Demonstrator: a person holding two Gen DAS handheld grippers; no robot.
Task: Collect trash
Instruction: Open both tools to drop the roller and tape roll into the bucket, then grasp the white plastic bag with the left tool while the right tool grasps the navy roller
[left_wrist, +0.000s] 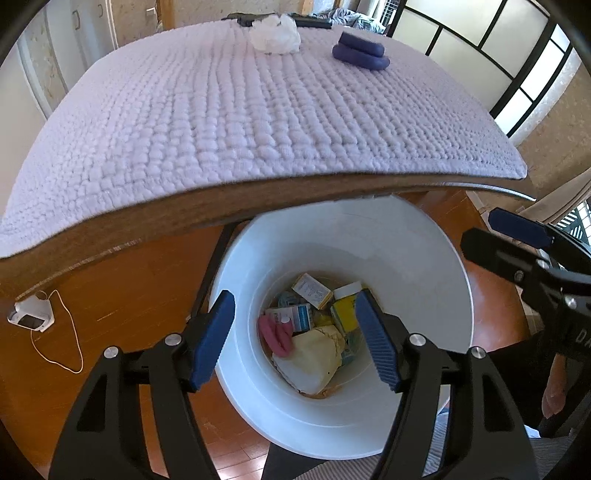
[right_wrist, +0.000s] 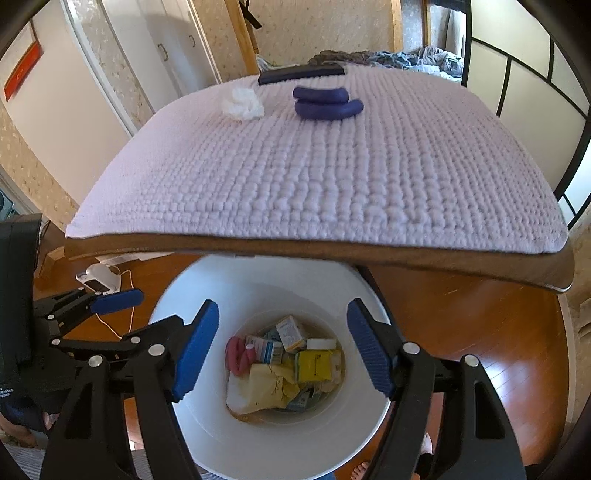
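Wood floor under the table edge held a white bin (left_wrist: 424, 266) w/ trash: pink item (left_wrist: 275, 334), small boxes (left_wrist: 310, 290), yellow crumpled wrapper (left_wrist: 314, 354). Your left gripper (left_wrist: 295, 339) and right gripper (right_wrist: 282, 349) hung over it, both wide open, empty. Knitted lilac cloth (left_wrist: 221, 122) above carried a white wad (left_wrist: 275, 33).

1. This is a lived-in home, a bedroom or living room by the look of it.
2. A lilac knitted cover (right_wrist: 332, 177) drapes the table (right_wrist: 406, 258) across the middle of the frame.
3. Rumpled bedding (right_wrist: 406, 59) lies at the top, beyond the table.
4. White cupboard doors (right_wrist: 173, 48) stand at upper left, and dark-framed sliding panels (right_wrist: 524, 92) at upper right.
5. A polished wooden floor (right_wrist: 498, 350) runs along the lower right.
6. A white waste bin (right_wrist: 258, 443) of household rubbish sits at bottom centre.
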